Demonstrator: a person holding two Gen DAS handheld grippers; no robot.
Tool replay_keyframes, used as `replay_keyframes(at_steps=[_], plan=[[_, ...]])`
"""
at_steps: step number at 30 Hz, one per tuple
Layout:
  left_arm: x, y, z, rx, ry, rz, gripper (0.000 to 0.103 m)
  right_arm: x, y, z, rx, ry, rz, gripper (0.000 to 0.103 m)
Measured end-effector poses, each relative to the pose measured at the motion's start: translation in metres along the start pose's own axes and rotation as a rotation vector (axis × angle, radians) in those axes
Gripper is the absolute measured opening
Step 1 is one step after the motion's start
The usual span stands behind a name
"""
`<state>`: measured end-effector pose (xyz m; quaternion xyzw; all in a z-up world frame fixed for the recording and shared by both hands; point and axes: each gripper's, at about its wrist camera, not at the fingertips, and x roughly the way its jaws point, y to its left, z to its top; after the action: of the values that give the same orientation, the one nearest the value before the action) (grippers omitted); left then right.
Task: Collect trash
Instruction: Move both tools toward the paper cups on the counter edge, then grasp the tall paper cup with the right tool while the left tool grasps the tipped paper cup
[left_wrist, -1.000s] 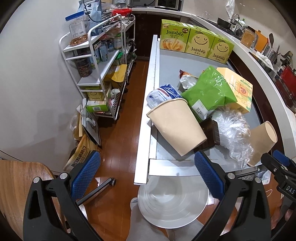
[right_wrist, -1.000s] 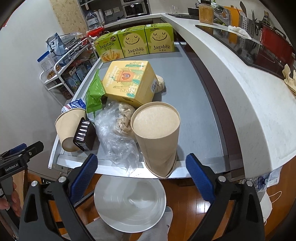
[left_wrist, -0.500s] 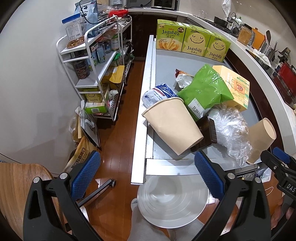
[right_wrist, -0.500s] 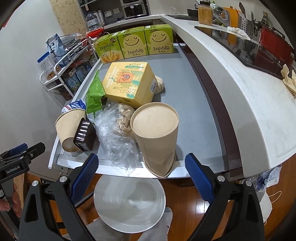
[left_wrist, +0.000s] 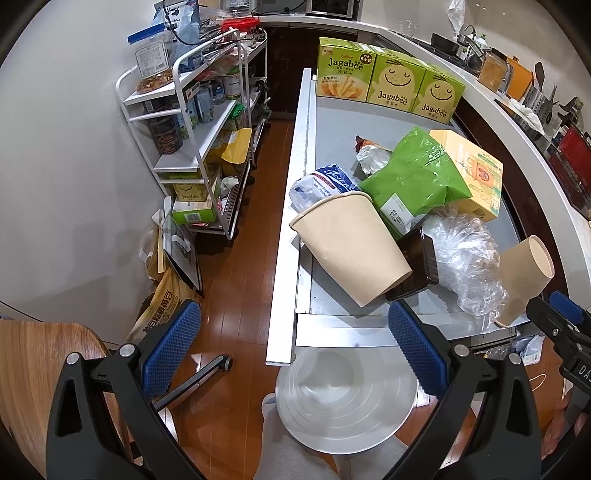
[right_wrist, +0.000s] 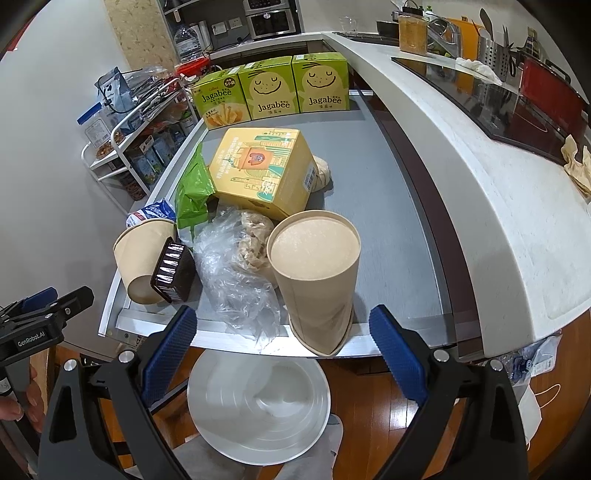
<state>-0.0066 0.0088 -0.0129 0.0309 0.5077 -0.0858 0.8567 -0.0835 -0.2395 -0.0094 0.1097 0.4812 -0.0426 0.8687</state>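
The left tool (left_wrist: 293, 336) is wide open with nothing between its blue pads. It hangs above the near end of the grey counter (left_wrist: 332, 122). The right tool (right_wrist: 282, 341) is wide open too, and it holds nothing. It hangs just in front of the counter's near edge.

The trash sits in a pile on the counter. A tan paper cup (left_wrist: 351, 245) lies on its side close to the left tool. A small dark plastic tray (left_wrist: 419, 258) leans against that cup. Next to the tray is a crumpled clear plastic bag (right_wrist: 236, 273) with some brown lumps inside. A second tan paper cup (right_wrist: 317, 277) stands upside down at the near edge of the counter, just in front of the right tool. It touches the clear bag.

Behind these are a green bag (left_wrist: 413, 177), a yellow box (right_wrist: 262, 170) and a blue and white wrapper (left_wrist: 325, 182). Three green snack boxes (right_wrist: 273, 90) stand in a row at the far end of the counter, well apart from the pile.

A white bin (right_wrist: 258, 402) sits below the counter's near edge, under both tools. It looks empty inside. A white shelf cart (left_wrist: 192, 147) full of food stands on the wooden floor (left_wrist: 243, 280) to the left.
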Motion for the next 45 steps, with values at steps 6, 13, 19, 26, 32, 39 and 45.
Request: replay_keyframes(at_steps=[6,13,19,26,32,39,45], plan=[[0.003,0.002,-0.001,-0.008,0.014,0.006,0.102,-0.001,-0.002,0.0,0.01,0.004,-0.009,0.093],[0.003,0.004,0.0,-0.009,0.013,-0.004,0.102,-0.001,-0.007,0.001,0.023,0.008,-0.005,0.093],[0.005,-0.003,-0.001,0.07,0.02,-0.048,0.102,0.001,-0.007,0.0,0.005,0.022,0.006,0.093],[0.006,-0.009,0.004,0.129,0.006,-0.013,0.102,0.005,-0.005,-0.001,-0.005,0.034,-0.001,0.093],[0.011,-0.009,0.005,0.119,0.02,-0.004,0.102,0.012,-0.008,-0.001,0.016,0.052,0.0,0.093],[0.02,-0.009,0.007,0.129,0.028,-0.004,0.102,0.02,-0.011,-0.003,0.026,0.066,-0.008,0.093],[0.035,-0.014,0.016,0.184,0.039,-0.021,0.102,0.03,-0.01,0.004,0.008,0.065,-0.014,0.093]])
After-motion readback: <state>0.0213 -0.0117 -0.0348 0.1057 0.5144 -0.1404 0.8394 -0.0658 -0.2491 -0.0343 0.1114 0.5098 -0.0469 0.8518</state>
